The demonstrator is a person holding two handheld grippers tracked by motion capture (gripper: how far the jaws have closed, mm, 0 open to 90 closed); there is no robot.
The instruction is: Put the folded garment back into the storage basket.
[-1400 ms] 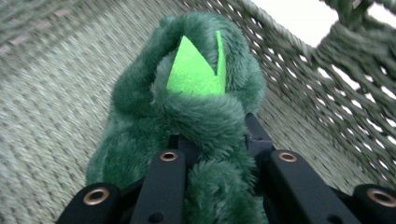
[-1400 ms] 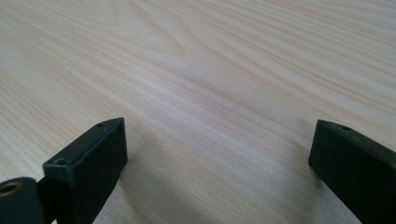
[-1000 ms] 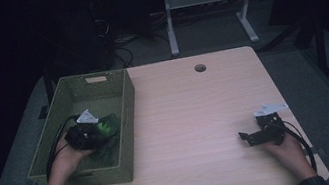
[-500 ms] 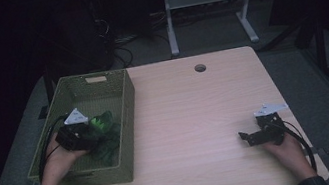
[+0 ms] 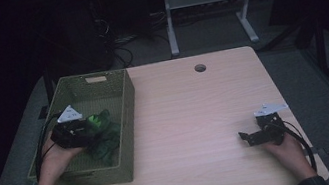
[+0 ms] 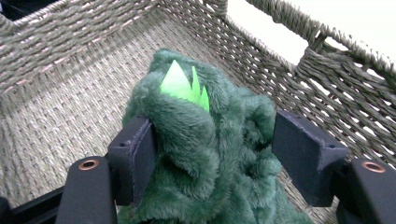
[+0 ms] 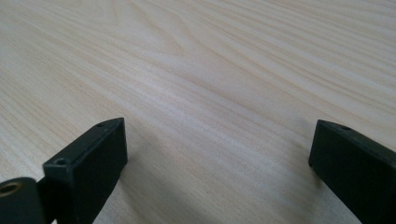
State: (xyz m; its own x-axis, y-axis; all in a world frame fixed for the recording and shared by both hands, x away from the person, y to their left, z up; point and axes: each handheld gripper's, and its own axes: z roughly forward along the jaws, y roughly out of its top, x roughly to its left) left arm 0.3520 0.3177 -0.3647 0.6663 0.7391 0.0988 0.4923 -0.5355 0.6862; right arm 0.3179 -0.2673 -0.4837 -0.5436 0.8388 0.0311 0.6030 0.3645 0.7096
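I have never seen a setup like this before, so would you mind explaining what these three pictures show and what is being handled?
A person sits at a wooden table and holds a hand-operated tool with two black jaws in each hand. One picture is taken from above the table; the other two come from small cameras that ride on the tools and look along their jaws.

The left gripper reaches into a woven basket at the table's left side. A green plush toy sits between its jaws, which have just been opening: one pad touches the fur and the other stands clear, so the toy looks released, lying in the basket.

The right gripper rests open over bare wood and holds nothing.
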